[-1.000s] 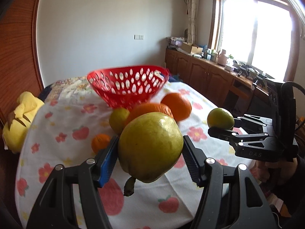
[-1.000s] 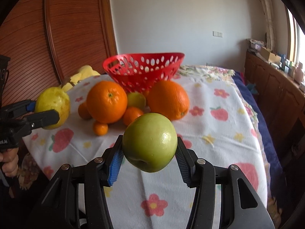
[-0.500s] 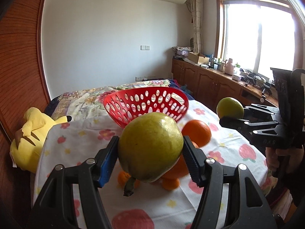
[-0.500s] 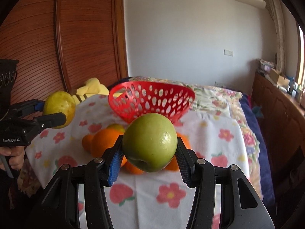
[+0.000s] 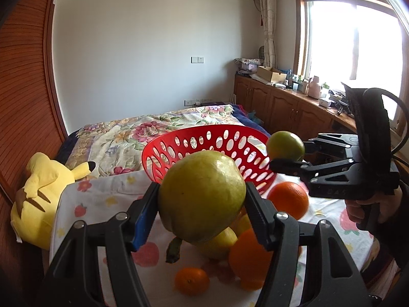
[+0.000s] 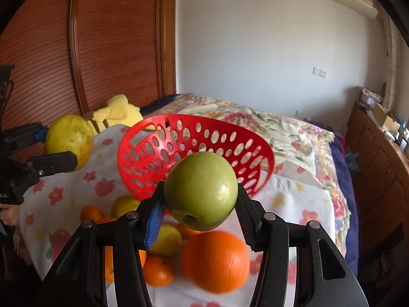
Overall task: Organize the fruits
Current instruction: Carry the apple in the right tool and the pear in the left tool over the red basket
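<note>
You're holding a fruit in each claw, both clear of the table. Your left gripper (image 5: pixel 202 199) is clamped on the yellow-green pear (image 5: pixel 202 197), pads pressing its two sides at the widest part, stem (image 5: pixel 173 252) hanging down, so it's sitting balanced and not tipping. Your right gripper (image 6: pixel 200 204) is clamped on the green apple (image 6: pixel 200 190) the same way, across the middle, dimpled end pointing down.

The red basket (image 5: pixel 179 148) is sitting on the far side of the flowered tablecloth (image 5: pixel 102 194), empty as far as I can see, its open side tilting towards you. That's probably why you're carrying both fruits high: they need to be clearing the near rim. The apple is reading just near of that rim in the right view; the pear is to the left of it, beside the basket.

Loose oranges (image 6: pixel 216 261) and a lemon (image 6: pixel 166 240) are lying below the claws, near side of the basket. You're passing over them, so avoid dipping early. Yellow plush toy (image 5: pixel 41 197) is sitting far left, out of the way.
</note>
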A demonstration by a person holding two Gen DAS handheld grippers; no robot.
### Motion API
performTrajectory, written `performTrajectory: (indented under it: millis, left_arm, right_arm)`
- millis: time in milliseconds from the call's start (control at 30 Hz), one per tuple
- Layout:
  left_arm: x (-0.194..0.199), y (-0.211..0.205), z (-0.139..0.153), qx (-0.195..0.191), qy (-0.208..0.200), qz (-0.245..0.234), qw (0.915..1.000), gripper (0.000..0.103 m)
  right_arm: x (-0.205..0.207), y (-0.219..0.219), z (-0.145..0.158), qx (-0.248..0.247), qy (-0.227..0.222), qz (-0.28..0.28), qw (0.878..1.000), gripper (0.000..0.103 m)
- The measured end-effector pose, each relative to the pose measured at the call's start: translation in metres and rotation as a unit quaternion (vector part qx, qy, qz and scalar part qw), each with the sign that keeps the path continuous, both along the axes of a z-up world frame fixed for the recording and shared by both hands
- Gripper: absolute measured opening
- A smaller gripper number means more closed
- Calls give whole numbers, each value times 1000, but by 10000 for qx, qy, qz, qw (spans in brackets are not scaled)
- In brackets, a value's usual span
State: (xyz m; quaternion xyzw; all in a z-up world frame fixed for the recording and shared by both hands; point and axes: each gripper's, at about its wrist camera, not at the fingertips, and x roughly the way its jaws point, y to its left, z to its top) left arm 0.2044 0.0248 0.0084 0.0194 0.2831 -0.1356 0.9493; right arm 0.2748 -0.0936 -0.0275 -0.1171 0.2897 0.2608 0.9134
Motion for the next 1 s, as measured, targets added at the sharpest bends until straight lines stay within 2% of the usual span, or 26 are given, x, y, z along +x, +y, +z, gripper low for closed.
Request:
performTrajectory:
  millis: [367, 700, 1000]
  left_arm:
    - [43, -6, -11, 100, 208, -30, 9997, 64]
    - [65, -7, -15, 114, 292, -74, 9995, 64]
    - [69, -10, -19, 142, 325, -106, 9993, 64]
  right_arm:
    - [43, 26, -25, -234, 513, 450, 9974, 53]
    - [59, 31, -30, -351, 689, 534, 9956, 53]
    - [62, 31, -34, -391, 770, 502, 9950, 53]
